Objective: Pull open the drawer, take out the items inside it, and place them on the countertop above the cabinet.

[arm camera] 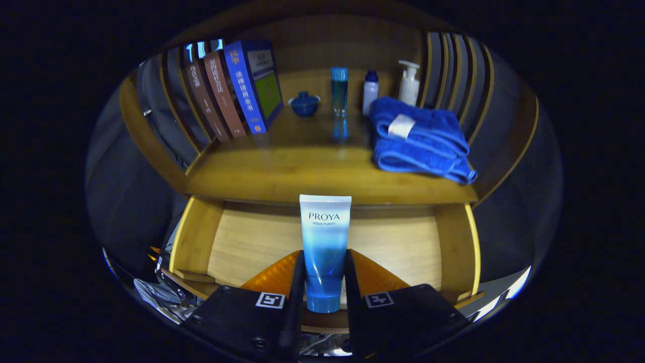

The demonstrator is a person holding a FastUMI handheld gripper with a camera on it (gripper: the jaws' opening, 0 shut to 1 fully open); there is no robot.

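A white-and-blue cosmetic tube stands cap-down between my two fingers, and my gripper is shut on its lower blue half. I hold it above the pulled-open wooden drawer, whose pale bottom shows bare behind the tube. The tube's white top reaches up to the front edge of the wooden countertop, which lies just beyond the drawer.
On the countertop a folded blue towel lies to the right. Leaning books stand at the back left. A small blue lidded bowl, a tall blue bottle, a small white bottle and a pump bottle line the back.
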